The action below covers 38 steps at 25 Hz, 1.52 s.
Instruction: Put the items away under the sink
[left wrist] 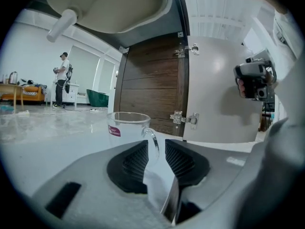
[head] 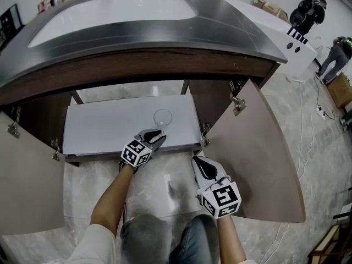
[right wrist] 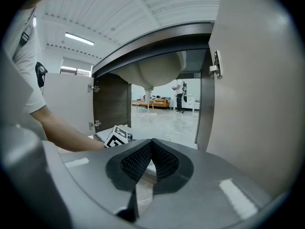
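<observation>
- The left cabinet door stands wide open under the dark counter.
- Between the two doors, a pale shelf lies inside the cabinet, below the sink.
- A clear glass cup stands upright on this shelf, near its front edge and a little right of the middle. It has a small red label on its side.
- The left gripper is at the front edge of the shelf and points at the cup. Its fingers are apart; the handle of the cup is in the gap at their tips, and the pads do not press on it.
- The right gripper is lower, over the marble floor in front of the cabinet. Its fingers are closed together and hold nothing.
- The right cabinet door is also wide open, just beside the right gripper.
</observation>
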Tool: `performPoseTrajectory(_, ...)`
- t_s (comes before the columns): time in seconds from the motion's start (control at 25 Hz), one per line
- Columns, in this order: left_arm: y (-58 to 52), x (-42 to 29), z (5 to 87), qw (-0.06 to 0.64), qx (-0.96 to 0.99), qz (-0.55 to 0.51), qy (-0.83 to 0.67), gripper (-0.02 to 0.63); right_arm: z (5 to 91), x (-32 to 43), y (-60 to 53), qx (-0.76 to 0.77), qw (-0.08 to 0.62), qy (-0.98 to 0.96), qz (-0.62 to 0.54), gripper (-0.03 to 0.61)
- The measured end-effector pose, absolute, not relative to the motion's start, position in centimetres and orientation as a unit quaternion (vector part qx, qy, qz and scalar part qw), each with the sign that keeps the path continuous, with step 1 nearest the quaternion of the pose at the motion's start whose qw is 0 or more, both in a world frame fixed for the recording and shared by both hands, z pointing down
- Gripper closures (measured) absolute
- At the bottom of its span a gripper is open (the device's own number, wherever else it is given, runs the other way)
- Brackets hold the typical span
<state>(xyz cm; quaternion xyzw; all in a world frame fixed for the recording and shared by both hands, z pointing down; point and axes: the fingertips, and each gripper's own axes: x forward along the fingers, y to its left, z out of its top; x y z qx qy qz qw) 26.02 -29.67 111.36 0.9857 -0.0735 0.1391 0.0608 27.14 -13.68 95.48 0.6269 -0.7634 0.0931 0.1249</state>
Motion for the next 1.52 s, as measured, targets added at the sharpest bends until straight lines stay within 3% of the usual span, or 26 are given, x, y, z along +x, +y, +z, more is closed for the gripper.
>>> performPoseTrajectory(0.12,-29.0,25.0,110.5,0.032,0.985,0.155,-0.063,0.526,94.6,26.9,-14.3,0.622,0.121,-0.769,0.086,0.572)
performPoseTrajectory(0.24,-28.2,23.8,109.0,0.011,0.985,0.163,-0.063,0.609,93.5,26.4,-14.9,0.617,0.116,-0.774,0.077,0.572)
performPoseTrajectory(0.68,-25.1,17.4,99.8,-0.021,0.986,0.13,-0.103,0.609,88.8,22.9,-16.4,0.589,0.117,-0.798,0.047,0.572)
performPoseTrajectory(1.12,-24.0,9.2,85.7,-0.081,0.973,0.082,-0.202,0.609,82.5,18.1,-17.9,0.552,0.07,-0.83,0.027,0.572)
performPoseTrajectory(1.52,-20.2,4.2,79.4,-0.106,0.949,0.073,-0.288,0.609,78.2,15.5,-16.4,0.525,0.066,-0.849,0.007,0.573)
